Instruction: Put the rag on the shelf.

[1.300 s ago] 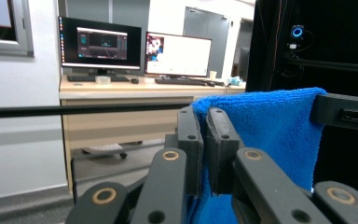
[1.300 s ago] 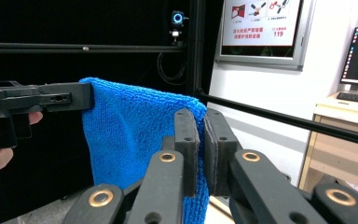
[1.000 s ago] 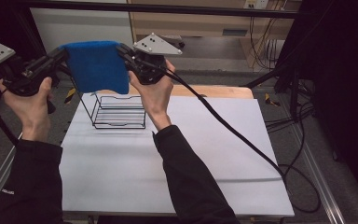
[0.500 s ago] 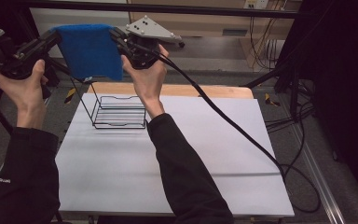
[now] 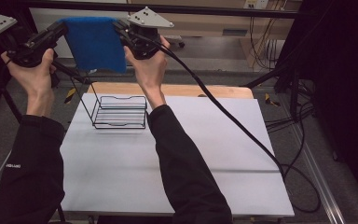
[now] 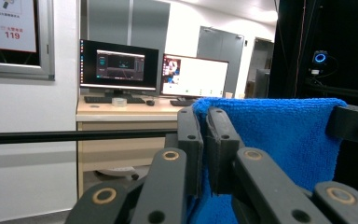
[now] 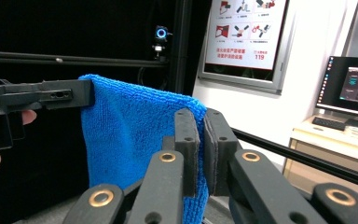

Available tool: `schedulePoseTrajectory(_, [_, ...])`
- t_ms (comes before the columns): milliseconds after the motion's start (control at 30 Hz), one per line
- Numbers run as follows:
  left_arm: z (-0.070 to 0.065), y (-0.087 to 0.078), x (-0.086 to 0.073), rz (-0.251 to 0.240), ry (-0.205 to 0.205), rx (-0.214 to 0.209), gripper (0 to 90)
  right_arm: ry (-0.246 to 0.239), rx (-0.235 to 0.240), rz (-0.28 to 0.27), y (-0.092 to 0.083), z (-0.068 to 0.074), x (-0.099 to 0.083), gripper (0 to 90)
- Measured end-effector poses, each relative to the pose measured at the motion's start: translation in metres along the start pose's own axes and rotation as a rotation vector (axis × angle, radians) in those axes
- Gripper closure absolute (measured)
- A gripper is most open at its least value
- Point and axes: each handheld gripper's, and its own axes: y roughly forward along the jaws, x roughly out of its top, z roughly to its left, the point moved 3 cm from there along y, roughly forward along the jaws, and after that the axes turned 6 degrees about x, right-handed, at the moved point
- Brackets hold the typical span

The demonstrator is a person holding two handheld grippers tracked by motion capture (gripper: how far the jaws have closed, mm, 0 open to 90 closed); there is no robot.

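A blue towel (image 5: 95, 43) hangs spread in the air, held by its two top corners high above the table's far left. My left gripper (image 5: 63, 27) is shut on the towel's left corner. My right gripper (image 5: 120, 25) is shut on the other corner. In the left gripper view the jaws pinch the blue towel (image 6: 270, 140) at the left gripper (image 6: 204, 140). The right gripper view shows the right gripper (image 7: 200, 144) clamped on the towel (image 7: 135, 135), with the other gripper's jaws holding the far corner.
A black wire rack (image 5: 120, 112) stands on the white table (image 5: 191, 154) below the towel, near the far left. A black cable (image 5: 223, 116) trails from my right gripper across the table to the right. A black frame bar (image 5: 214, 9) crosses behind.
Both hands have lifted the towel higher and farther from the person, so it now hangs well above the wire rack. Both grips stay the same.
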Motion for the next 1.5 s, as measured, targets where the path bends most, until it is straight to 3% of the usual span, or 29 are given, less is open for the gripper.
schedulePoseTrajectory(367, [0.008, 0.013, -0.017, 0.018, 0.016, 0.009, 85.1, -0.018, -0.007, 0.038, 0.012, -0.012, -0.012, 85.7])
schedulePoseTrajectory(800, [0.020, 0.010, -0.040, 0.052, 0.021, 0.015, 85.1, -0.051, 0.009, 0.105, 0.022, -0.011, -0.031, 85.7])
schedulePoseTrajectory(1033, [0.017, 0.006, -0.051, 0.081, 0.053, 0.003, 85.1, 0.013, 0.031, 0.108, 0.017, -0.012, -0.046, 85.8])
schedulePoseTrajectory(1500, [0.019, -0.003, -0.073, 0.119, 0.065, -0.017, 85.0, 0.011, 0.058, 0.180, 0.008, -0.005, -0.064, 85.6])
